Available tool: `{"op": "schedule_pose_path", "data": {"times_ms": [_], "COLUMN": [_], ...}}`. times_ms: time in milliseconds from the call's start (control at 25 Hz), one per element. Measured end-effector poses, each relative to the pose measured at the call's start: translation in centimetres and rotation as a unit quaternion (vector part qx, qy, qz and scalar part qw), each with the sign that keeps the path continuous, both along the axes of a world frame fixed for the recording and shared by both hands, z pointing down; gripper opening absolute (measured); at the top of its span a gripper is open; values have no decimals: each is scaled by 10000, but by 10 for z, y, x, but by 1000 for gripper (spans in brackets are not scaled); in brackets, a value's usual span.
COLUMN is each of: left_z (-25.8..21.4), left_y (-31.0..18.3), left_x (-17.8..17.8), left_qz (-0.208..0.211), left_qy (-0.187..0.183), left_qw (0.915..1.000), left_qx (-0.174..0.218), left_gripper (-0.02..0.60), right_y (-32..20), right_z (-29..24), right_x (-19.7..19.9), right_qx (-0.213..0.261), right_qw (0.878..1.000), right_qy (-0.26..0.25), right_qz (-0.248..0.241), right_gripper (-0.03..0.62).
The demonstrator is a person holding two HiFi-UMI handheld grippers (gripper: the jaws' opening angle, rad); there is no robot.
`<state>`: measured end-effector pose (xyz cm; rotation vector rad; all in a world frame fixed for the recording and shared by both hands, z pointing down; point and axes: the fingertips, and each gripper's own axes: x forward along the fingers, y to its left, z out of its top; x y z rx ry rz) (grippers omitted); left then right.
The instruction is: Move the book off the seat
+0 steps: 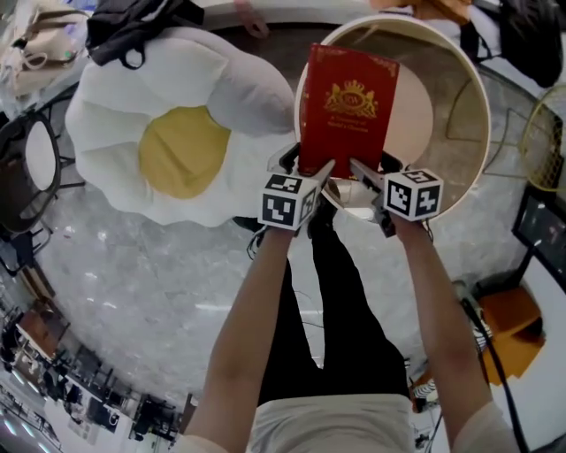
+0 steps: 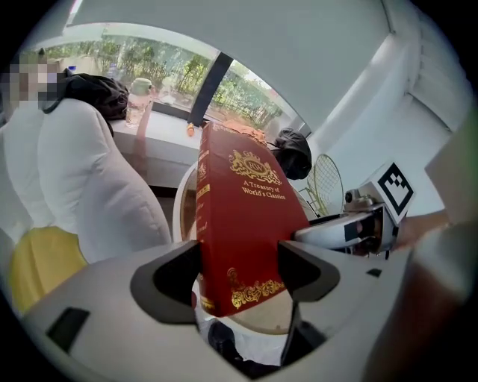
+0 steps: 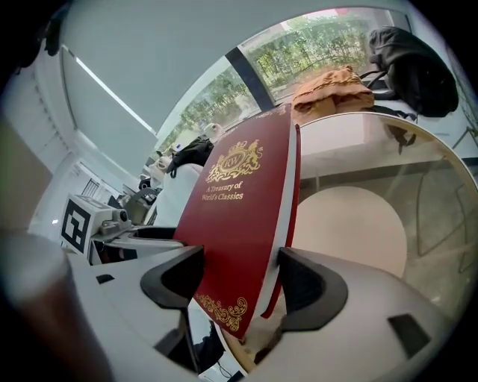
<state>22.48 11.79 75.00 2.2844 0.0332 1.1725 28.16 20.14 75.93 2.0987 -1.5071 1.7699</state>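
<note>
Both forearms reach forward from the bottom of the head view. Left tongs [image 1: 308, 166] [image 2: 239, 272] clenched on the red book [image 1: 347, 106] [image 2: 243, 216] at its lower spine corner, one jaw on each cover. Right tongs [image 1: 373, 172] [image 3: 233, 280] clenched on the same book [image 3: 239, 201] at the lower page-edge corner. Book held tilted, gold-printed front cover up, over the near part of the round seat [image 1: 482, 115] [image 3: 351, 231]. Can't tell if its lower edge touches the rim. Left of the seat, a fried-egg cushion [image 1: 177, 133]. Black bag [image 1: 133, 26] at its far edge.
</note>
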Motion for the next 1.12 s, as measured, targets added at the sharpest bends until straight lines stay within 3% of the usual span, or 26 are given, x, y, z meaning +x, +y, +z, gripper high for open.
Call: {"op": "schedule_pose_path", "data": {"times_ms": [280,1120], "left_z": [17,48], "left_y": [24,43], "left_x": [29,41], "left_qz": [199,437], "left_qy": [-36,-289], "left_qw": [9997,9986], "left_qx": [-145,-45], "left_gripper": [329,330], "right_y": [29,49], "right_z": [17,47], "right_x": [25,34], "right_qx": [-81,-399], "right_qw": [9994,9971], "right_qy": [-130,-229], "right_qz": [322,600], "right_gripper": [322,322]}}
